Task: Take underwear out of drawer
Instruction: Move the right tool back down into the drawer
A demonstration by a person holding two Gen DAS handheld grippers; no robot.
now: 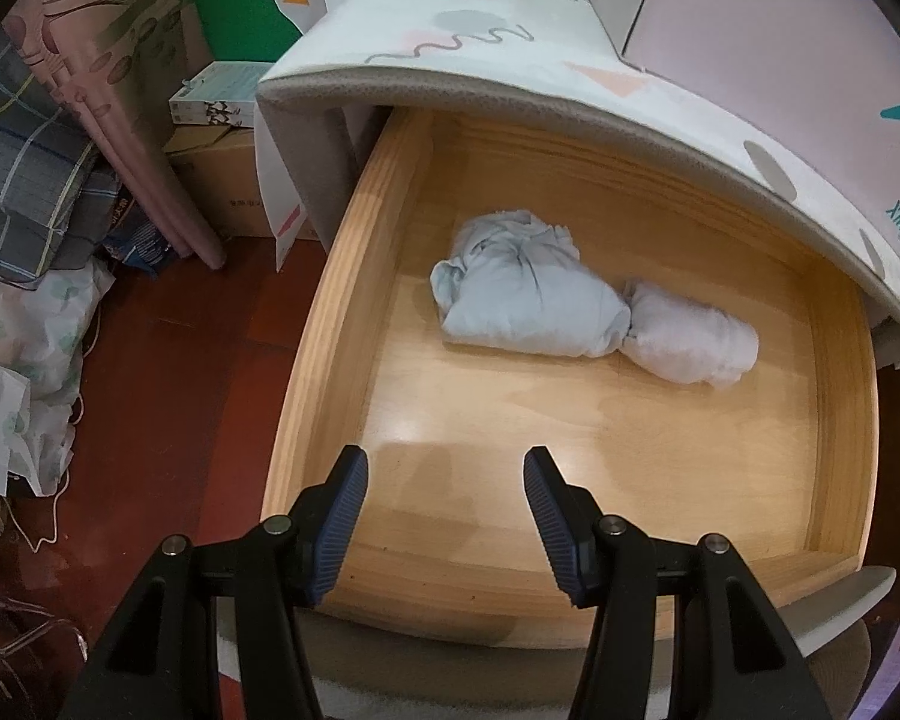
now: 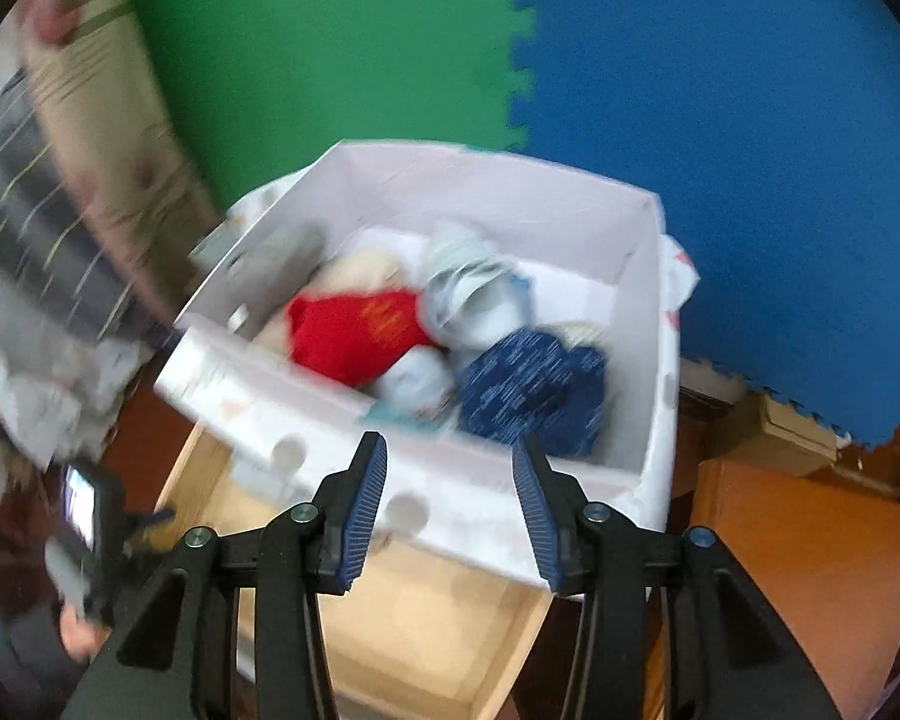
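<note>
Between your left gripper jaws, parted and empty, only drawer floor shows; the pale blue underwear lies toward twelve o'clock, touching a white roll at its three o'clock. Reach deeper and pinch one bundle alone. Your right gripper hangs open, empty, over the box; blur hides its contents' detail.

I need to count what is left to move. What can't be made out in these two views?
- Left wrist view: the back of the drawer is hidden under the patterned top; more items there cannot be ruled out.
- Right wrist view: motion blur smears the clothes in the white box; pieces cannot be counted.
- Right wrist view: the box's near wall hides its lower contents.
</note>
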